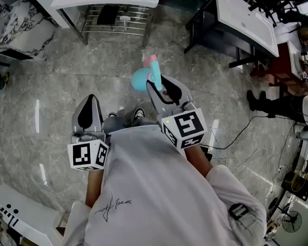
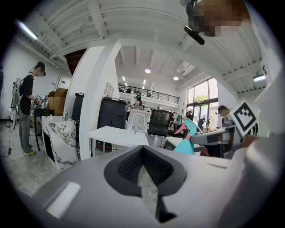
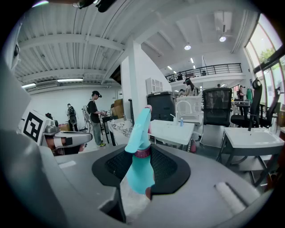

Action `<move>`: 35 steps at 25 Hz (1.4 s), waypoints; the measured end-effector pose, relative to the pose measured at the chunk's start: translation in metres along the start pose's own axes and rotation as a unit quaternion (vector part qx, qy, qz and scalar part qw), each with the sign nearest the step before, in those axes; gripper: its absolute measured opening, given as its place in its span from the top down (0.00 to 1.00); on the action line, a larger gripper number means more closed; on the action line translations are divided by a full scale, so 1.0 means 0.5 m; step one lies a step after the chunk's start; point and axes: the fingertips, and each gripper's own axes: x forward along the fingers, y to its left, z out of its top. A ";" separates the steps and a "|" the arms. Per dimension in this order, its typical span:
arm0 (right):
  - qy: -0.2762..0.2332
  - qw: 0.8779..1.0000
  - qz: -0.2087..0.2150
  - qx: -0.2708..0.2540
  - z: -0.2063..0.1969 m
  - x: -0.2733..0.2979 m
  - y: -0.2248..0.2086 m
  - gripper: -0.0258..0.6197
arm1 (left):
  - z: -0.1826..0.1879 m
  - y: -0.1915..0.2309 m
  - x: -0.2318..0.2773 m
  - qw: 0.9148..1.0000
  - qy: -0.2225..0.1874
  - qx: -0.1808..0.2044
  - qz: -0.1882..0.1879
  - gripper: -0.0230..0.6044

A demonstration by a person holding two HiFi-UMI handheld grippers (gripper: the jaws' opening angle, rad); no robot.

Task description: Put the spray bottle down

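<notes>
Open-plan office lab, white desks (image 3: 171, 132), swivel chairs (image 3: 217, 109), mezzanine railing (image 3: 205, 70)

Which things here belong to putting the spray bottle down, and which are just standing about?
For the job:
- teal plastic spray bottle with a pink trigger
- right gripper, shut on the bottle's neck

Just standing about:
- left gripper, shut and empty
- white rectangular table
- black mesh office chair
- metal wire rack

Bright, even daylight pours through tall windows (image 2: 202, 95), helped by ceiling strip lights (image 3: 73, 80). Pale glare streaks the marble floor (image 1: 38, 115). Both gripper views bulge, with black corners.
</notes>
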 end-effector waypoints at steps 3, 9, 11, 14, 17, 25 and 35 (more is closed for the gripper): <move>-0.003 1.000 0.000 -0.001 0.007 0.003 -0.017 0.77 | 0.010 -0.008 0.008 1.000 -0.006 -0.002 0.000 0.95; 0.004 1.000 0.007 -0.005 -0.006 0.011 -0.037 0.77 | 0.003 -0.027 0.027 1.000 -0.001 -0.002 0.001 0.95; 0.001 1.000 0.011 0.013 -0.008 0.011 -0.045 0.77 | -0.003 -0.033 0.027 1.000 0.002 0.000 0.000 0.95; -0.003 1.000 0.010 0.026 -0.005 0.017 -0.062 0.77 | -0.004 -0.032 0.037 1.000 0.008 0.001 0.002 0.95; -0.002 1.000 0.009 0.026 0.005 0.036 -0.073 0.77 | 0.004 -0.021 0.053 1.000 0.011 0.001 0.007 0.95; -0.001 1.000 0.009 0.016 0.038 0.118 -0.073 0.77 | 0.025 0.056 0.118 1.000 0.002 -0.009 0.018 0.95; 0.008 1.000 0.016 0.008 0.098 0.262 -0.077 0.77 | 0.059 0.155 0.232 1.000 0.010 -0.016 0.008 0.95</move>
